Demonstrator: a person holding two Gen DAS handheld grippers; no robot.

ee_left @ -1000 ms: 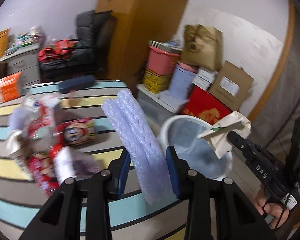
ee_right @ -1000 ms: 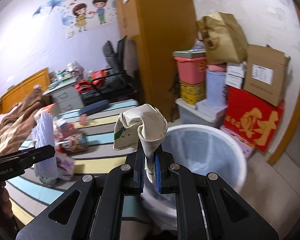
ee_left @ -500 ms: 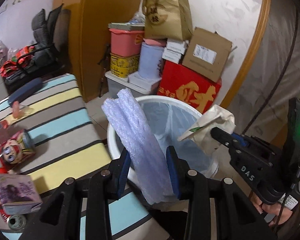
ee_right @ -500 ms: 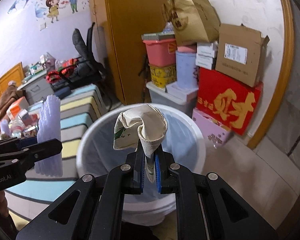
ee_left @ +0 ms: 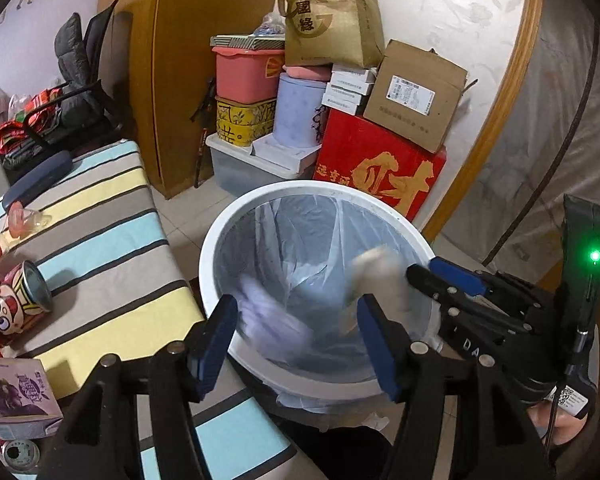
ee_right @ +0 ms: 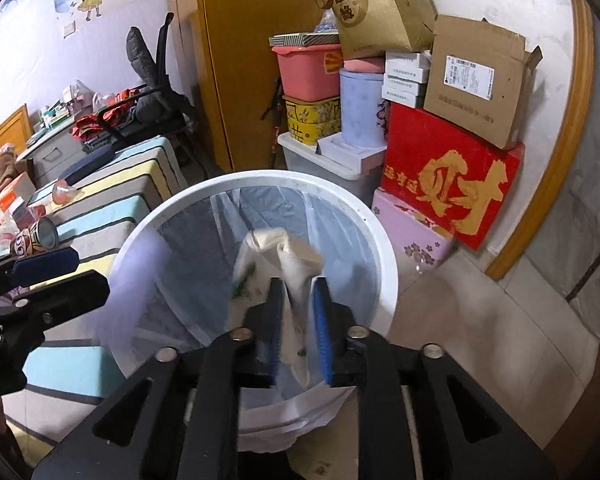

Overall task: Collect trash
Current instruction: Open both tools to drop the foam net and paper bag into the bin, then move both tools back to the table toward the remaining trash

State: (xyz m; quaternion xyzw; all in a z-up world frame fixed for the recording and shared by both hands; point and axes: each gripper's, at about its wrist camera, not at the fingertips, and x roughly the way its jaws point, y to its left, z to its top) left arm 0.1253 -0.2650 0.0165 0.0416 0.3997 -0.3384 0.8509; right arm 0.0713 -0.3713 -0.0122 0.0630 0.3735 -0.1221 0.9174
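A white trash bin (ee_left: 220, 236) with a clear liner stands on the floor; it also shows in the right wrist view (ee_right: 380, 248). My left gripper (ee_left: 296, 340) is open over the bin, and the blurred lilac bubble-wrap roll (ee_left: 272, 316) is falling between its fingers into the bin. My right gripper (ee_right: 298, 332) is open over the bin, its jaws a little apart. The crumpled beige paper bag (ee_right: 284, 260) hangs loose between them, blurred; it also shows blurred in the left wrist view (ee_left: 380, 272).
A striped table (ee_left: 100, 216) at the left holds a cartoon can (ee_left: 12, 300), a purple carton (ee_left: 16, 396) and other litter. Stacked boxes (ee_right: 448, 164) and tubs stand behind the bin by a wooden wardrobe (ee_right: 244, 60).
Both grippers have opened over the bin. The bubble-wrap roll has left the left gripper and is dropping in. The paper bag has come loose in the right gripper.
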